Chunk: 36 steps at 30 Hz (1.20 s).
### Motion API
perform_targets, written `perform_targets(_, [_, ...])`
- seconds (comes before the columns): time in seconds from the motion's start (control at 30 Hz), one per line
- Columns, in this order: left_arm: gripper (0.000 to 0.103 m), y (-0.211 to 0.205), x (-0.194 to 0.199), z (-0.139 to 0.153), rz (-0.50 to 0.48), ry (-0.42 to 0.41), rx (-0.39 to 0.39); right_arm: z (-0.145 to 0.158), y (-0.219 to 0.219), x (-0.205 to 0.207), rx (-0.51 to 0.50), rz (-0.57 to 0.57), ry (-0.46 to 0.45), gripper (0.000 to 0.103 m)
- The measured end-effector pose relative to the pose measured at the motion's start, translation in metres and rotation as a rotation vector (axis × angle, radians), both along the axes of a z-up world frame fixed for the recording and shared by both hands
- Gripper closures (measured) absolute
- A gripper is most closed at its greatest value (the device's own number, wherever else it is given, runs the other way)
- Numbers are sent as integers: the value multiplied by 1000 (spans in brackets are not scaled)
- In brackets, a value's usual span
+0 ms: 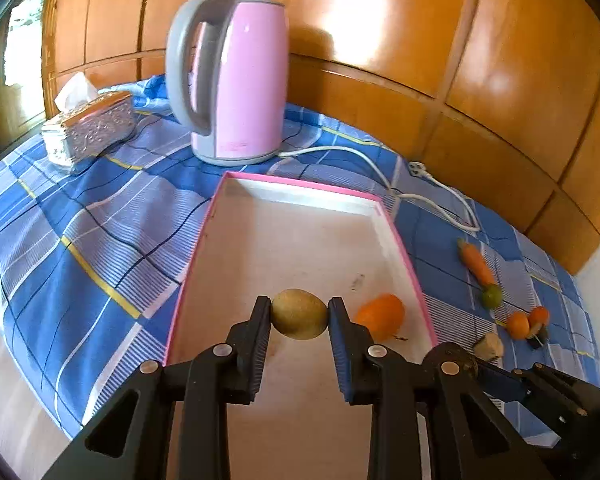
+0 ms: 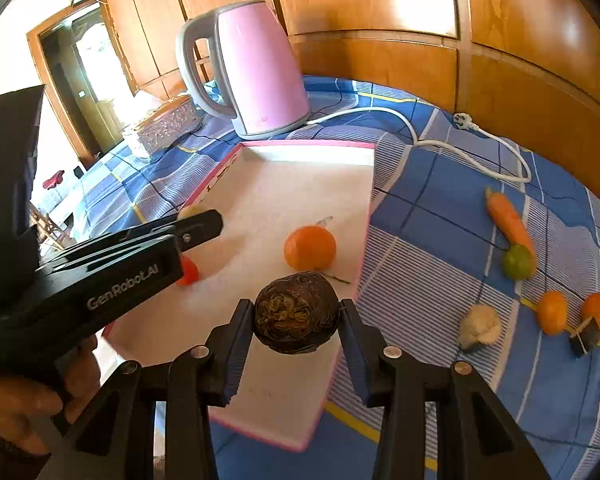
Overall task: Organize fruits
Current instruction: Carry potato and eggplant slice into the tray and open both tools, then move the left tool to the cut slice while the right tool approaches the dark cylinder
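Note:
My left gripper (image 1: pixel 299 314) is shut on a yellow-green round fruit (image 1: pixel 299 314) and holds it over the near part of the pink-rimmed white tray (image 1: pixel 300 240). An orange (image 1: pixel 381 314) lies in the tray to its right. My right gripper (image 2: pixel 296 314) is shut on a dark brown round fruit (image 2: pixel 296 312) above the tray's (image 2: pixel 300 184) near right edge. The orange (image 2: pixel 310 247) lies just beyond it. The left gripper (image 2: pixel 196 228) shows at the left of the right wrist view, with a small red fruit (image 2: pixel 189 272) under it in the tray.
A pink kettle (image 1: pixel 236 80) with a white cord (image 1: pixel 420 192) stands behind the tray, a tissue box (image 1: pixel 88 128) to its left. On the blue checked cloth to the right lie a carrot (image 2: pixel 508 220), a green fruit (image 2: pixel 518 262), two small oranges (image 2: pixel 552 312), a pale piece (image 2: pixel 480 326) and a dark block (image 2: pixel 586 336).

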<state>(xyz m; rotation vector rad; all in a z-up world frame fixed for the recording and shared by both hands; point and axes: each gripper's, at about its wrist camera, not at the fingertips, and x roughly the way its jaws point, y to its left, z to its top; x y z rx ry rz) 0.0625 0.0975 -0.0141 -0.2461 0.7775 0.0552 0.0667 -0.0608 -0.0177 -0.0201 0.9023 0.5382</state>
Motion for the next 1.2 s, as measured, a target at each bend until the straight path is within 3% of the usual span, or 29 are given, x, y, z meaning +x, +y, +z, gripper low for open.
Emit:
perform_targets(0.6, [72,-13,-16,-4,-3,31,25,-2,-14,-6,34,-102,-1,59])
perform_targets(0.7, [66,-18,-18,-3,-13,31,24,-1,-20,-9,35,-125,-7,59])
perform_targets(1.2, [64,-55,-26,0,-130,15,44,-7,-76,-18,49,-305,-1,59])
